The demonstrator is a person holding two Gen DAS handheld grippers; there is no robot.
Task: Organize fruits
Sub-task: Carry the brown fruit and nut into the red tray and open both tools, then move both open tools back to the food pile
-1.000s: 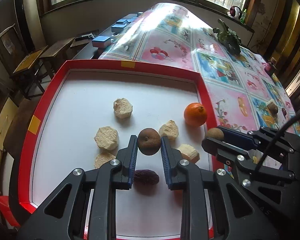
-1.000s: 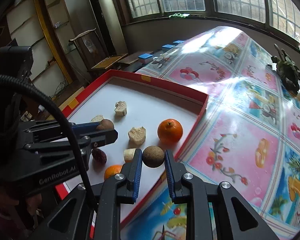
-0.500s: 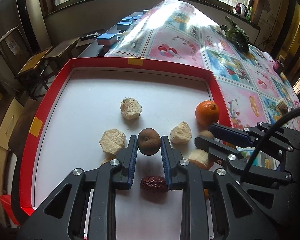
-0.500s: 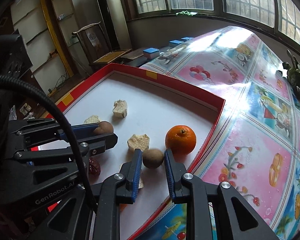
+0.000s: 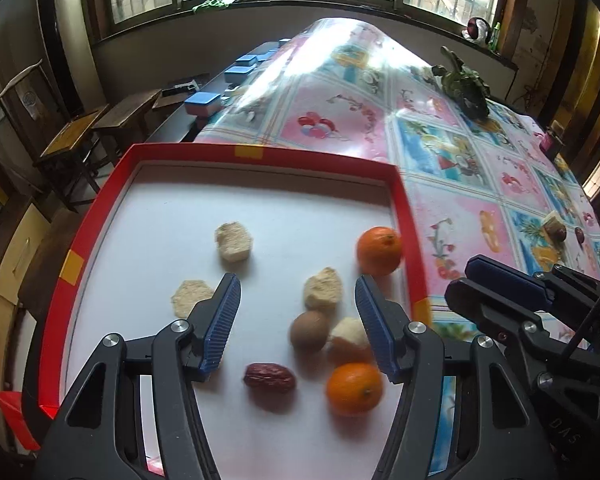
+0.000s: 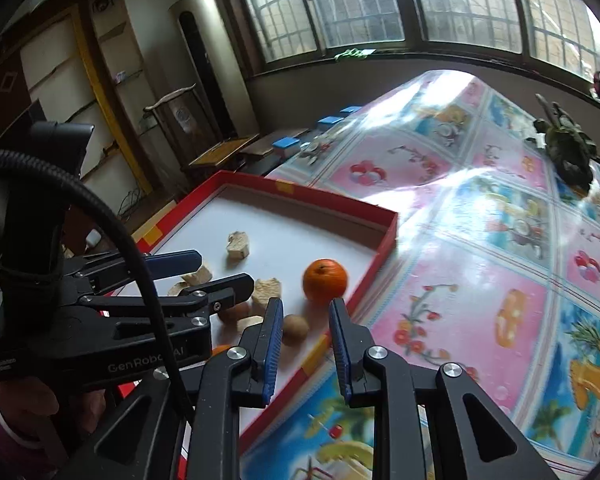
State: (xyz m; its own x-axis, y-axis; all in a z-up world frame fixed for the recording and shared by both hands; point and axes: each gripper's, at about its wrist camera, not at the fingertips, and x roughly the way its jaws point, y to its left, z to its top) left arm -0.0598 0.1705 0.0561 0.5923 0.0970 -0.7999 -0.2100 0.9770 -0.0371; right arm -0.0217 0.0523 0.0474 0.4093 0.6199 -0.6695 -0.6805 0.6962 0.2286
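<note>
**Step in hand:** depositing fruit in the tray [image 5: 260,156]. The left tongs [image 5: 296,284] have just been opening and stand released. The brown fruit [image 5: 309,330] lies free on the tray floor between the jaws. The right tongs [image 6: 306,304] stand at a narrow gap near the tray's right wall. A second brown fruit [image 6: 295,329] shows through that gap, apparently resting on the tray, not clamped.

**Next move:** probably lift both tongs clear and fetch the pieces [image 5: 556,228] lying far right on the worktop [image 5: 452,216].

**Obstructions:** a date [image 5: 269,377], two oranges [image 5: 379,251] [image 5: 354,389] and pale chunks [image 5: 323,293] crowd the drop zone. Withdraw upward to avoid nudging them.
</note>
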